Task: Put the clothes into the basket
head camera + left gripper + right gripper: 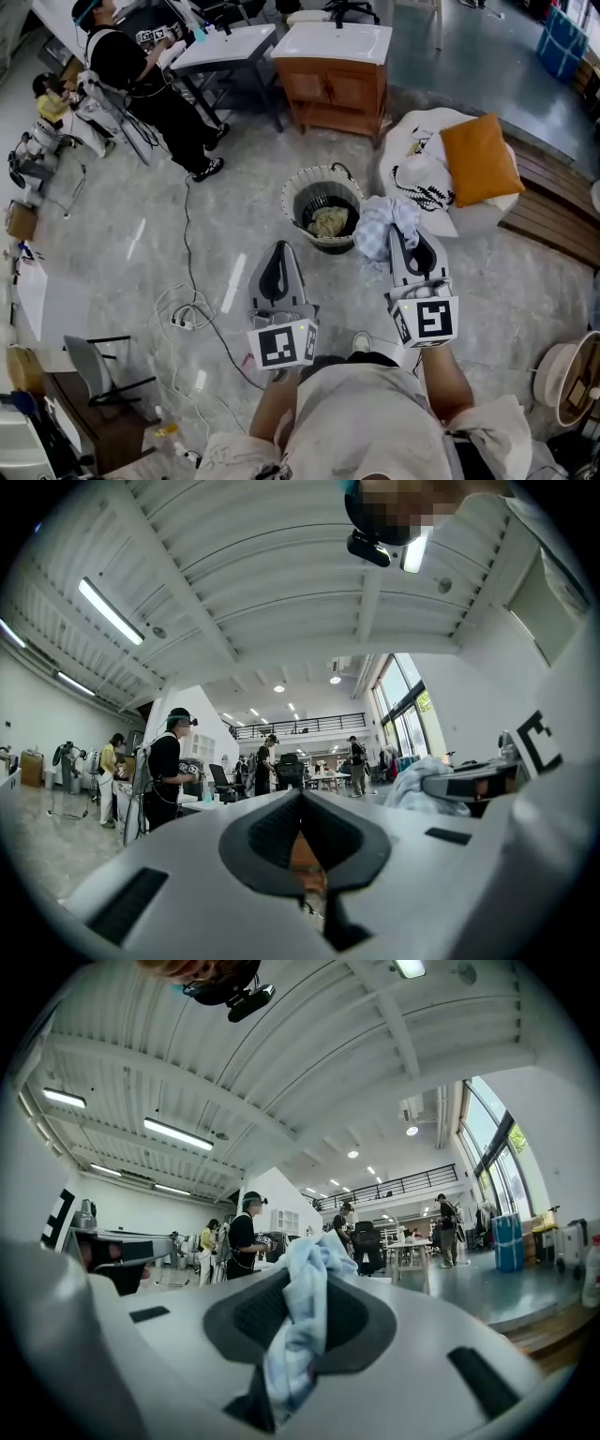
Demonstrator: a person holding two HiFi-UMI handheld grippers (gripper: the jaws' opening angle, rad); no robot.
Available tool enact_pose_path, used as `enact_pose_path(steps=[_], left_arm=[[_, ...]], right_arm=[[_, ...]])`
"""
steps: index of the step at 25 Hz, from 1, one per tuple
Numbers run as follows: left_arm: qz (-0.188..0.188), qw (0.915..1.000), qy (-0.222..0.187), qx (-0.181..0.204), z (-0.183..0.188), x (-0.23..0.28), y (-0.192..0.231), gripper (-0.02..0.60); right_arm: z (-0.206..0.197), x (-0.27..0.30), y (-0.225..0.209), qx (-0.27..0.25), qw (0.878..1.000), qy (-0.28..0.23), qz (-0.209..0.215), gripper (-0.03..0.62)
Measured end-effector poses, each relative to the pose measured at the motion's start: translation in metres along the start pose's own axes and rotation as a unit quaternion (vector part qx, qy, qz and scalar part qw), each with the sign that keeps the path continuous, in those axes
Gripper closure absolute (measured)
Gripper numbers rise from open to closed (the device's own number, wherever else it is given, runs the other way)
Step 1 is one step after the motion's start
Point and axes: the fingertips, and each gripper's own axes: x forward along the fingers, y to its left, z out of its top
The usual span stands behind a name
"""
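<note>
A round basket [292, 199] with a dark inside stands on the floor ahead of me, and a pale crumpled garment [328, 221] lies in it. My right gripper [405, 232] is shut on a light blue cloth [378, 225], which hangs just right of the basket's rim. In the right gripper view the blue cloth [298, 1321] bunches between the jaws of the right gripper [302, 1283] and droops over them. My left gripper [278, 247] is level, just in front of the basket, with its jaws together and nothing in them. The left gripper [301, 796] shows only floor and furniture past its tips.
A white beanbag [412, 131] with an orange cushion [480, 157] and a black-and-white patterned garment [424, 186] sits right of the basket. A wooden cabinet [330, 89] stands behind. A person in black [141, 70] works at the far left. Cables [187, 309] trail on the floor.
</note>
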Motion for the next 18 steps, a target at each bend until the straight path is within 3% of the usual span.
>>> enact_pose_path(steps=[11,18], left_arm=[[-0.014,0.9999,-0.003,-0.009,-0.015,0.066,0.014,0.580],[-0.028,0.9995,-0.015,-0.009,-0.027,0.127,0.054,0.580]], right_arm=[[-0.003,0.061,-0.019,-0.017,1.000,-0.006,-0.006,0.531],[-0.009,0.132,-0.010,-0.024,1.000,-0.003,-0.014,0.531]])
